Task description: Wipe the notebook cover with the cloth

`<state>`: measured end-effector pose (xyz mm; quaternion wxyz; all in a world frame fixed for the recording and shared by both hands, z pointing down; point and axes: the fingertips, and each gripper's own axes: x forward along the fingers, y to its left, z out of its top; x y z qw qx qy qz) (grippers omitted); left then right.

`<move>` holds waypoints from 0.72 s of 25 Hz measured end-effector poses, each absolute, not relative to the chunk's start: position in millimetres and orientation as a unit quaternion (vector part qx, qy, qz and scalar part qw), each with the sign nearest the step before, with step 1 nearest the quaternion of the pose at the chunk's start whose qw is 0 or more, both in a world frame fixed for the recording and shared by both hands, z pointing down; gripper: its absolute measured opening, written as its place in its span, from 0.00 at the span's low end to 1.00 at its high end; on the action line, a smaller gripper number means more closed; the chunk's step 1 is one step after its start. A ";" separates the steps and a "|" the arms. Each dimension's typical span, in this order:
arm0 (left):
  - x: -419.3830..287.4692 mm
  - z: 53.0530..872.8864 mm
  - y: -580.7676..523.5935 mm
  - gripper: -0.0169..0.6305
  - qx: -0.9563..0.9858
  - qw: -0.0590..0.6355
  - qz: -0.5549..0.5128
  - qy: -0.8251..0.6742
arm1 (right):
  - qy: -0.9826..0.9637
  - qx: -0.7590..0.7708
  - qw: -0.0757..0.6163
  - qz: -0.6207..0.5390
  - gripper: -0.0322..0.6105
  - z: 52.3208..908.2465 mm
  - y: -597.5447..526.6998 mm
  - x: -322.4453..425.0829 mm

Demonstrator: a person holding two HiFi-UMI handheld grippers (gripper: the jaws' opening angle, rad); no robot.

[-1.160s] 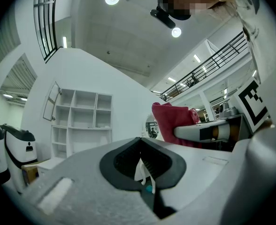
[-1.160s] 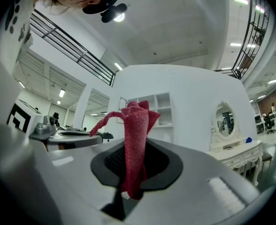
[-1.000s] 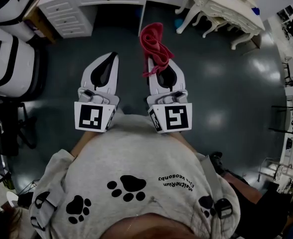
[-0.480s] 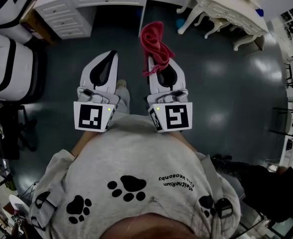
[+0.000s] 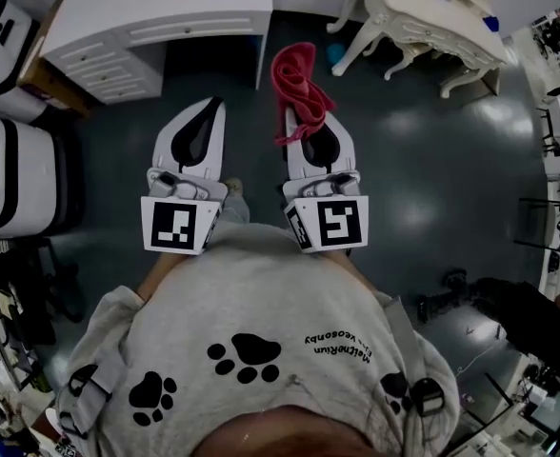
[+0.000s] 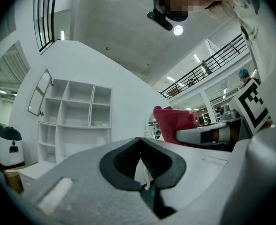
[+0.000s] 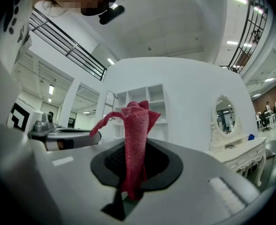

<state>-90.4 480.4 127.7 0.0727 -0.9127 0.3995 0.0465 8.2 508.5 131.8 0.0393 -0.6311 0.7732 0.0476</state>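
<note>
Red cloth (image 5: 297,89) stays clamped in the right gripper (image 5: 304,122), the left gripper (image 5: 210,110) closed on nothing, as the person nears a white desk (image 5: 156,12); no notebook in sight, wiping not begun.

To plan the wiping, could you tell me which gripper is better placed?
Right: the right gripper is shut on the cloth; the left gripper is shut, with nothing between its fingers.

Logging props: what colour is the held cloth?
A red textured fabric cloth; clearest in the right gripper view.
</note>
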 end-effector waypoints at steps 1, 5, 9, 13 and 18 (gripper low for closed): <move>-88.5 126.4 467.6 0.02 -0.914 0.074 0.046 0.396 | 0.771 -0.634 0.040 0.047 0.12 130.7 496.0 9.9; -83.5 123.8 419.0 0.02 -0.919 0.074 0.045 0.384 | 0.763 -0.644 0.043 0.045 0.12 128.1 447.6 15.5; -89.8 126.9 377.1 0.02 -0.920 0.069 0.045 0.384 | 0.758 -0.650 0.043 0.046 0.12 130.6 408.4 14.3; -92.6 132.8 348.9 0.02 -0.921 0.061 0.044 0.383 | 0.755 -0.654 0.035 0.037 0.12 138.3 381.0 14.4; -88.8 142.2 326.1 0.02 -0.923 0.048 0.038 0.381 | 0.758 -0.651 0.030 0.034 0.12 141.8 357.9 16.0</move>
